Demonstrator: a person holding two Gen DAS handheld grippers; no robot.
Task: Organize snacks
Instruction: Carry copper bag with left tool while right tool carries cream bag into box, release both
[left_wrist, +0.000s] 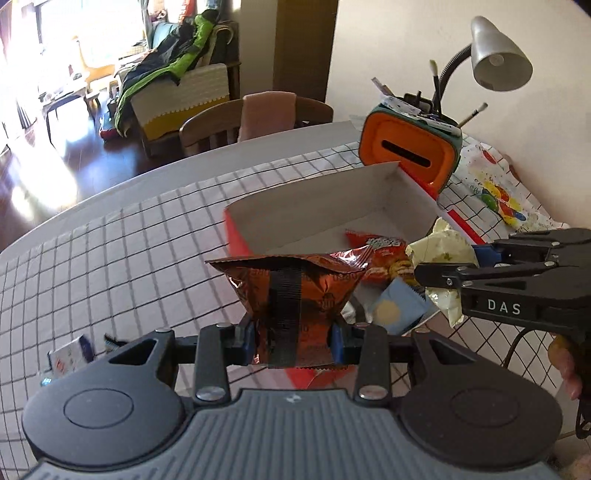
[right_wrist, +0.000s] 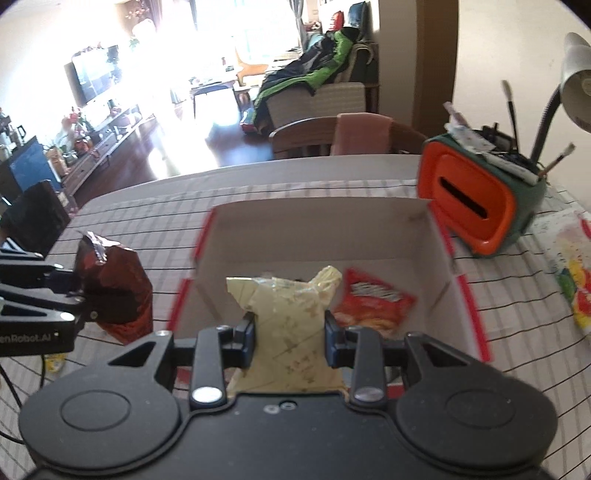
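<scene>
**Both grippers gripping snack bags at the box**

Left wrist view: your left gripper (left_wrist: 293, 341) has its jaws clenched on a shiny brown foil snack bag (left_wrist: 295, 295), long axis upright, crimped top edge up, just before the open red-and-white cardboard box (left_wrist: 325, 199) on the checked counter (left_wrist: 129, 240).

Right wrist view: your right gripper (right_wrist: 289, 341) clamps a pale yellow plastic snack bag (right_wrist: 288, 314), upright, over the box's near edge; a red crinkled snack packet (right_wrist: 373, 302) lies inside.

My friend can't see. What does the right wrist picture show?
The right gripper pinches a pale yellow snack bag above an open cardboard box holding a red snack packet. At left, the left gripper holds a dark red foil bag.
</scene>
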